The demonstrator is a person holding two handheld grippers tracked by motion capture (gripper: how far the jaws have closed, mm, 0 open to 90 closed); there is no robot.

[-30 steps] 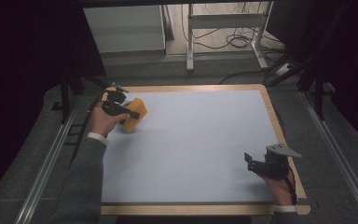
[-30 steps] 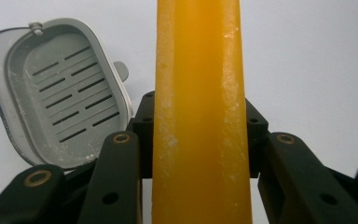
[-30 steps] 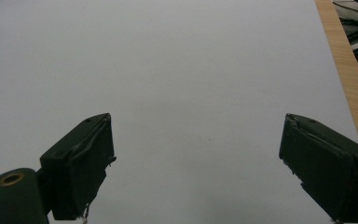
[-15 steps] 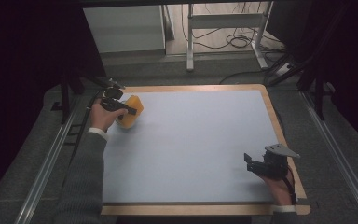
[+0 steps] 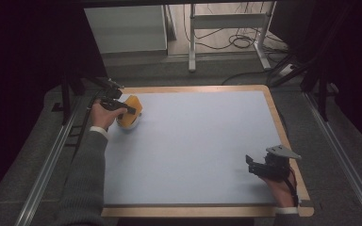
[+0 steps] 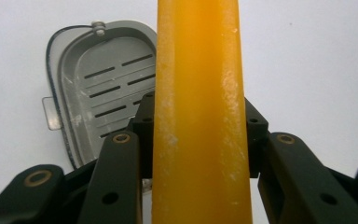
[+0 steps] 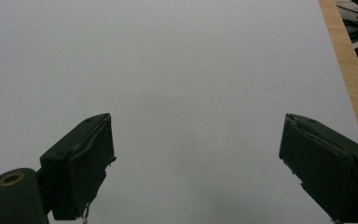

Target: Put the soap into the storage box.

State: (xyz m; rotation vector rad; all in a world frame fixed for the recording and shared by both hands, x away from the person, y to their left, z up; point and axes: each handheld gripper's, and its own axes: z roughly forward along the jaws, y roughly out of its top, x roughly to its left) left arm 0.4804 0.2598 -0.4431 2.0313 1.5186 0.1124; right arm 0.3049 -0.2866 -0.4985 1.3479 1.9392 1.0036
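Observation:
At the table's far left, my left gripper [image 5: 122, 107] is shut on an orange-yellow flat piece [image 5: 133, 104] that stands tilted up over a pale base [image 5: 128, 122]. In the left gripper view the yellow piece [image 6: 200, 93] runs edge-on up between the jaws of my left gripper [image 6: 200, 109], which press on both its sides. Behind it, a grey slotted tray [image 6: 98, 93] lies on the pale surface. My right gripper [image 5: 250, 165] rests at the near right, open, and in the right gripper view my right gripper [image 7: 196, 154] has nothing between its jaws.
A pale blue mat [image 5: 193, 141] covers the table inside a wooden border [image 5: 283, 127]. Metal rails [image 5: 52, 160] run along both sides. Beyond the far edge are a white cabinet [image 5: 122, 28], a metal stand [image 5: 226, 23] and floor cables [image 5: 235, 42].
My left gripper has shifted slightly toward the far edge and back with the orange-yellow piece in it. The right gripper has stayed where it was.

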